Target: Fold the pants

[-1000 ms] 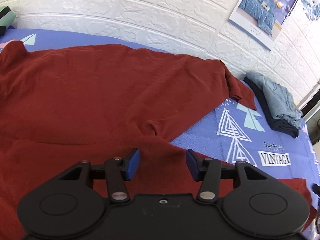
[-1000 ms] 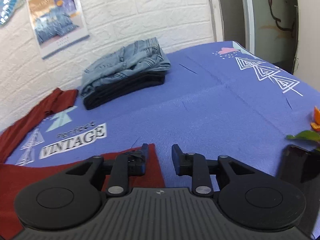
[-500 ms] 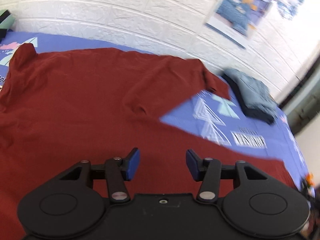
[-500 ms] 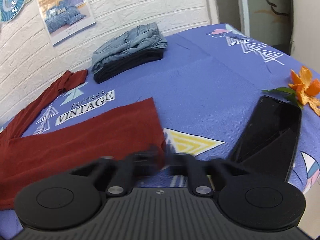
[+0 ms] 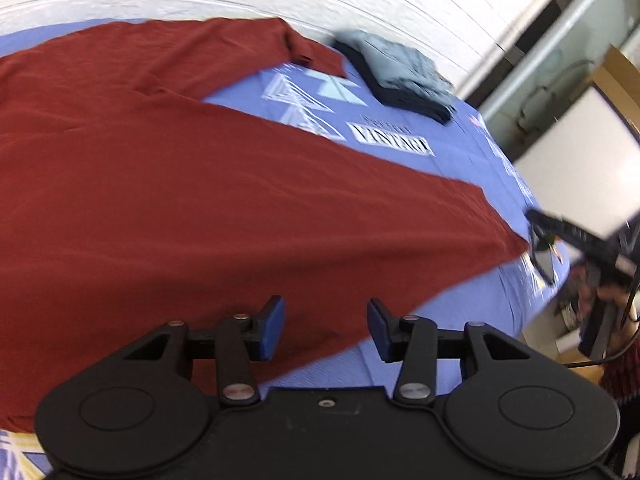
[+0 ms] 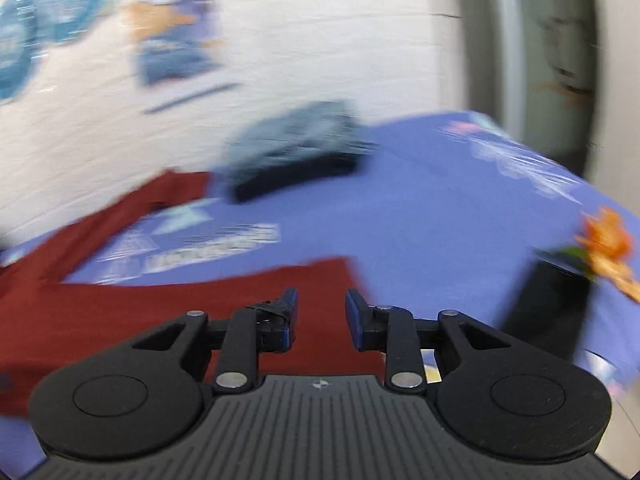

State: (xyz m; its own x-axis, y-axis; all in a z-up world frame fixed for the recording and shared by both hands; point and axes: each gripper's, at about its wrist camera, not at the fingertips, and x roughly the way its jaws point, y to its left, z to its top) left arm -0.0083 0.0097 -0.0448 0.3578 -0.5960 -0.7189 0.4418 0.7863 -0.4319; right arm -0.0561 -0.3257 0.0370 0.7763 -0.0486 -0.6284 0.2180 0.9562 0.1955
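Dark red pants (image 5: 200, 200) lie spread flat on the blue patterned bed sheet (image 5: 472, 304), legs running to the right. My left gripper (image 5: 325, 320) hovers over the near leg's front edge, its jaws apart and closing, with cloth beneath them and nothing pinched. My right gripper (image 6: 321, 312) hangs above the near leg's cuff end (image 6: 312, 280). Its jaws are opening, and nothing sits between the pads. In the left wrist view the other tool's black body (image 5: 576, 236) shows blurred just past the cuff. The right wrist view is smeared by motion.
A folded stack of jeans (image 5: 400, 76) (image 6: 296, 148) rests near the white brick wall at the back. A black phone (image 6: 548, 308) and an orange flower (image 6: 608, 248) lie on the sheet at the right. The bed's edge drops off at the right (image 5: 532, 312).
The left view has swung right along the near leg toward its cuff. The right jaws snapped shut half a second ago and now stand apart again, with that view tilting up.
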